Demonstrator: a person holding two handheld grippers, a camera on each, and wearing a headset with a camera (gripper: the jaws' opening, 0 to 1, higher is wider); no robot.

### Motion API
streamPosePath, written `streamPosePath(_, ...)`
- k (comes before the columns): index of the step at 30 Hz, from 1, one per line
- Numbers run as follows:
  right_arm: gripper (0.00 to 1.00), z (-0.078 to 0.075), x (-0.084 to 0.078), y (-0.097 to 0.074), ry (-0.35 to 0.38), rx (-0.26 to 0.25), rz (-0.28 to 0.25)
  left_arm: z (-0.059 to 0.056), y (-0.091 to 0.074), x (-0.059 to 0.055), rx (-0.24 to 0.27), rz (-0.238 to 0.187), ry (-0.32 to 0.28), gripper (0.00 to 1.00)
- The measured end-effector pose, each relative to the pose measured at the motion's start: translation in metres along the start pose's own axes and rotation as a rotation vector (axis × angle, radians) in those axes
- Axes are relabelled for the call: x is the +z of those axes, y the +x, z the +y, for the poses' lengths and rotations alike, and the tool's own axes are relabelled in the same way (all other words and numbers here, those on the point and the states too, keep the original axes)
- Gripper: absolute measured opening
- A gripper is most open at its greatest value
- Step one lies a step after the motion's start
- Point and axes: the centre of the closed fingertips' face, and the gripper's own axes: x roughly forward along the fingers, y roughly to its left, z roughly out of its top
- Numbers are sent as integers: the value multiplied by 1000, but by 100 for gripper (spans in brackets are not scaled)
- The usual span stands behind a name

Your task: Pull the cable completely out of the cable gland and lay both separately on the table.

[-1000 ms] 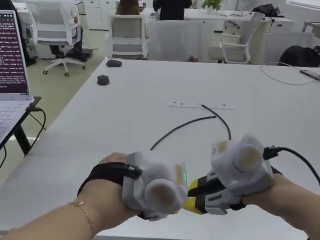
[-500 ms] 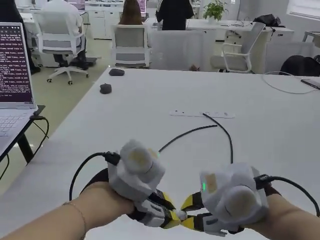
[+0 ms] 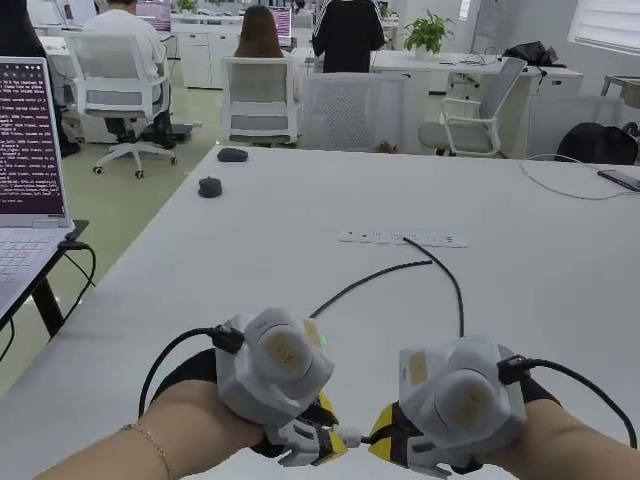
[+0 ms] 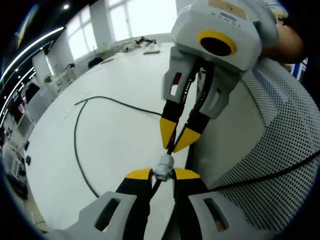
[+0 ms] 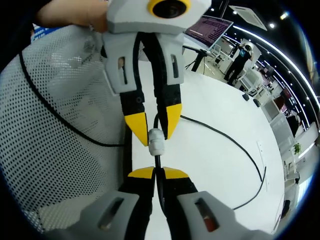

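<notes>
Bright, even light fills the head view. A window at 1 o'clock is washed out, and the white table carries a soft sheen with faint, diffuse shadows. The view is sharp, with no motion blur.

In the left gripper view the windows at 12 o'clock burn to pure white, and a ceiling light strip streaks at 10 o'clock. Both gripper views bend straight lines strongly toward the edges.

In the right gripper view a lamp flares at 1 o'clock. The cable gland and cable at centre are crisp.
</notes>
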Motion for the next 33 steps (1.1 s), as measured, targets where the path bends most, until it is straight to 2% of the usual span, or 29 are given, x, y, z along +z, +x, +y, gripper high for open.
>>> streamPosePath(2,3,-4,-8,-1,17,-20,33,6,-1,-7,32,38,16,16)
streamPosePath(4,4,-9,-17,-1,39,-38,63,10,-1,-11,46,50,1,16)
streamPosePath(8,4,-20,-31,-4,82,-83,119,15,-4,-11,61,45,-9,16)
streamPosePath(11,5,-25,-52,-6,128,-107,205,16,-4,-15,67,62,-13,16)
streamPosePath(16,6,-34,-86,-14,161,-154,354,16,-3,-19,70,83,-6,16)
streamPosePath(20,6,-35,-92,-16,191,-158,367,16,-2,-18,66,80,-5,16)
streamPosePath(22,9,-33,-92,-16,163,-151,382,15,-2,-18,68,87,8,16)
streamPosePath(23,12,-31,-85,-14,154,-140,347,15,-2,-19,72,91,17,17)
streamPosePath(25,16,-26,-64,-7,166,-105,245,15,-2,-16,79,84,35,17)
streamPosePath(27,21,-27,-46,-5,137,-105,174,16,-2,-13,80,73,41,17)
streamPosePath(28,21,-24,-34,-4,109,-85,123,15,-2,-11,79,68,47,17)
streamPosePath(33,18,-13,9,-6,109,-38,-77,12,-3,-3,79,32,71,17)
